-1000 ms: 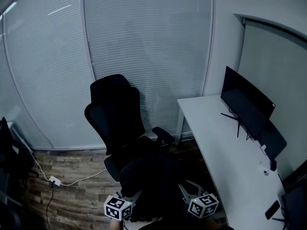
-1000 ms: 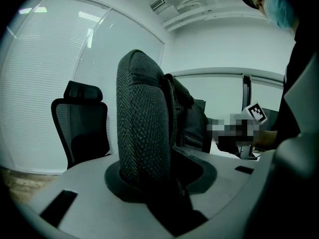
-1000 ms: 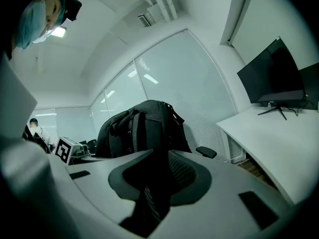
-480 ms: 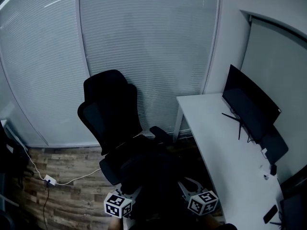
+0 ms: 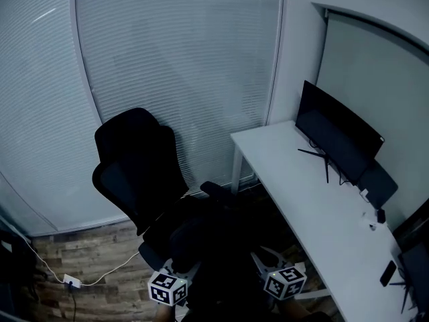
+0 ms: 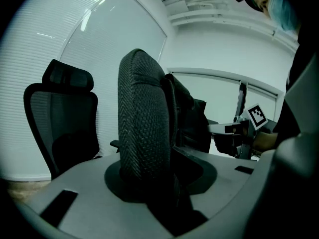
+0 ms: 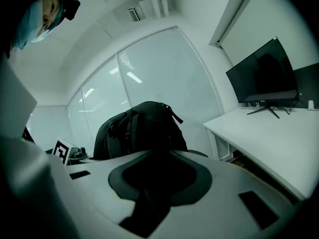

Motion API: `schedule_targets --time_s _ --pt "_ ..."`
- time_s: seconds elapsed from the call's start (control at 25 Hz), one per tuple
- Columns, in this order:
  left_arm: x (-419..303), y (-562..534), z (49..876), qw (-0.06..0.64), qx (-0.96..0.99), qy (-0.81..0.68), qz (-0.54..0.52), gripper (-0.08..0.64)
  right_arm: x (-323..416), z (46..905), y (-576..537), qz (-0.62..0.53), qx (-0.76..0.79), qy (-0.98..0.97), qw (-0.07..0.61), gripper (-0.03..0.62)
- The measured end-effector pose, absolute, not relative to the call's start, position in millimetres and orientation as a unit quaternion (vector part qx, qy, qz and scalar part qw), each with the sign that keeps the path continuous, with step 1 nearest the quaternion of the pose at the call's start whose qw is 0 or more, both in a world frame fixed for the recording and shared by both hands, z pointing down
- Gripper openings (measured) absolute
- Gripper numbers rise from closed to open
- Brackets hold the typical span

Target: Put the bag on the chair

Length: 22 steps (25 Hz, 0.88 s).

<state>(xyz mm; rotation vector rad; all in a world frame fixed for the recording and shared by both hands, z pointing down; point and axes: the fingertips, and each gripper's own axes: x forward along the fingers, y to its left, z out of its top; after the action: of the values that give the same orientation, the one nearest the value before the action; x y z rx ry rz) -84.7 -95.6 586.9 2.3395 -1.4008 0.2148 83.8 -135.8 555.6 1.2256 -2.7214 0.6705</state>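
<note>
Gripping from both sides, I had the bag (image 5: 216,247) up between my two tools, low and close to my body in the head view. My left gripper (image 6: 155,183) was clamped on the padded shoulder strap (image 6: 142,128), whose woven mesh stood upright out of the jaws and filled the middle of the left gripper view. My right gripper (image 7: 152,193) was pinched on dark fabric of the same bag, and the bag's bulk rose just beyond the jaws in the right gripper view. The bag was black, and it hung in front of the black chair (image 5: 137,166), covering most of the seat from my head camera; I could not tell whether its underside touched the seat. The chair's backrest and headrest stood clear above and to the left of the bag, against the closed blinds (image 5: 181,59). To my right ran the white desk (image 5: 301,193), with a dark monitor (image 5: 338,139) standing on it near the wall. Down at the left, a white plug (image 5: 72,282) lay on the wooden floor (image 5: 100,260).
</note>
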Motion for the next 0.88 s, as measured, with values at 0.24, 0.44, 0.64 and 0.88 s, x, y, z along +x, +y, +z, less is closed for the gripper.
schedule_targets --time_s 0.24,0.44,0.64,0.88 --pt "-118 -123 585 0.192 0.858 -0.468 0.09 0.152 54 558 -149 0.224 0.439 -0.87 0.025 0.103" --pt "-142 -140 583 0.187 0.873 -0.441 0.097 0.152 32 557 -155 0.222 0.468 -0.855 0.008 0.103" --pt "-160 -151 581 0.178 0.887 -0.411 0.11 0.152 15 558 -153 0.225 0.495 -0.839 -0.008 0.103" --pt "-179 -162 583 0.188 0.896 -0.389 0.098 0.152 -5 552 -158 0.211 0.517 -0.83 -0.011 0.103"
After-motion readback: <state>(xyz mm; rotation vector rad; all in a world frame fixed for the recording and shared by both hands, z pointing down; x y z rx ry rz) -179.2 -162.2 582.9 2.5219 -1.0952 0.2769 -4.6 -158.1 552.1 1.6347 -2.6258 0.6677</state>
